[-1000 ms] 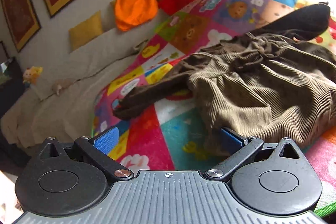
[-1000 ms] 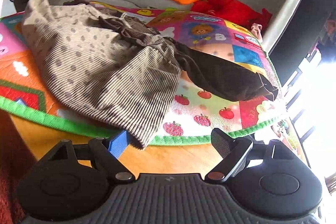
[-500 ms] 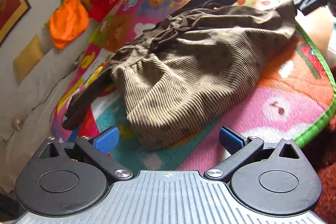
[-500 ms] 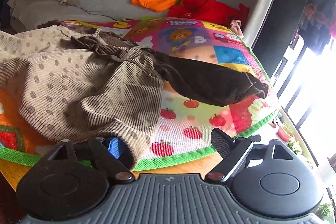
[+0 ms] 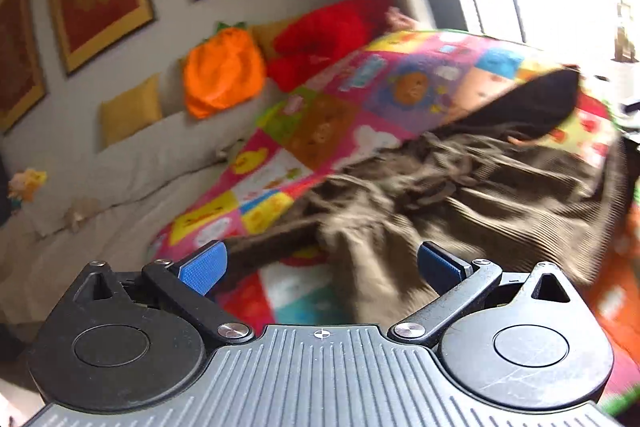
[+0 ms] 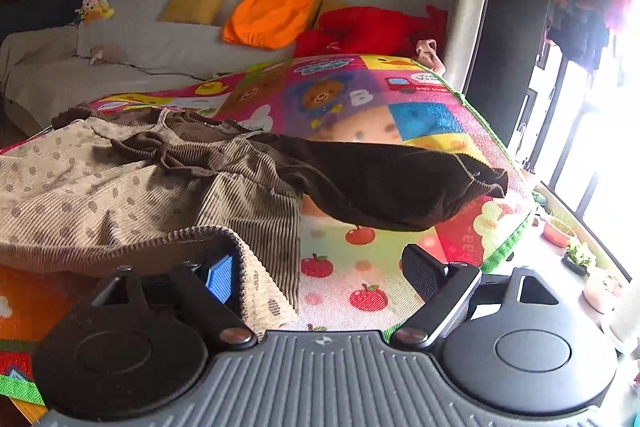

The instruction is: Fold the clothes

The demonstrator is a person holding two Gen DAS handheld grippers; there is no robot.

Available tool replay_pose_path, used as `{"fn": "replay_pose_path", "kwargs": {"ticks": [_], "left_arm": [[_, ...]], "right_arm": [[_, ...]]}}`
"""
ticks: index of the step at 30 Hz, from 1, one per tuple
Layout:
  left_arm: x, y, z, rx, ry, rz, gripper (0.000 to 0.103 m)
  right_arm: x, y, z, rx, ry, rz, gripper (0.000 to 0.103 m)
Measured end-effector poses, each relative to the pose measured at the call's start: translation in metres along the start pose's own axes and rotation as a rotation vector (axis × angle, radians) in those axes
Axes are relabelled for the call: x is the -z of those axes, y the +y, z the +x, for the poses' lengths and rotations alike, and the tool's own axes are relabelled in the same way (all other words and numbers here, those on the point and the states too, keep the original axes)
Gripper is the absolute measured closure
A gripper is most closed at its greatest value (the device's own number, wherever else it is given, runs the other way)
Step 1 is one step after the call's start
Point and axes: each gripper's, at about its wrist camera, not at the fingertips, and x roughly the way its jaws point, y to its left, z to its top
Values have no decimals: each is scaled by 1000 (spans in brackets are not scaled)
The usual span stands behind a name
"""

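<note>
My left gripper [image 5: 320, 265] has its jaws wide apart with nothing clamped; the dress [image 5: 460, 203] lies rumpled just ahead of it on the mat [image 5: 360, 107], a dark sleeve running past the left blue pad [image 5: 202, 273]. That view is blurred, so I cannot tell whether cloth touches either pad. My right gripper [image 6: 324, 275] also stands wide apart. The dress's [image 6: 120, 187] spotted corduroy hem is draped over its left finger [image 6: 220, 281], covering part of the blue pad, while the right finger [image 6: 428, 273] is bare above the apple-print part of the mat [image 6: 360, 267]. The other dark sleeve [image 6: 392, 183] stretches out to the right across the mat. Behind it are a sofa [image 6: 140, 47], an orange cushion [image 6: 268, 15] and a red one [image 6: 368, 31].
</note>
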Motion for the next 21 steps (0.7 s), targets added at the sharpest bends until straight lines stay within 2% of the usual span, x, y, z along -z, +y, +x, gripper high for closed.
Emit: {"fn": "replay_pose_path", "kwargs": {"ticks": [2,4,7,10,13,16,18,21], "left_arm": [[18,-30,-2,49,42,100,0],[35,-51,4,55,91,176,0],[48,-55,20,-22,131,217,0],[47,-40,39,-140,132,194,0],[28,-17,40,-234,47,130,0],[-2,12,27,-248,-65,-22,0],[-11,22,29,-234,-76,-56,0],[-10,20,45,-233,-24,-32,0]], "right_arm": [[3,1,2,4,7,7,18],[3,-1,1,7,4,14,18],[0,-6,-2,19,-9,18,18],[-2,-11,-4,36,-20,33,17],[-3,-15,-6,47,-24,50,17],[-5,-15,-7,51,-31,49,15],[-5,-16,-6,48,-32,51,15],[-4,-14,-2,40,-26,58,15]]}}
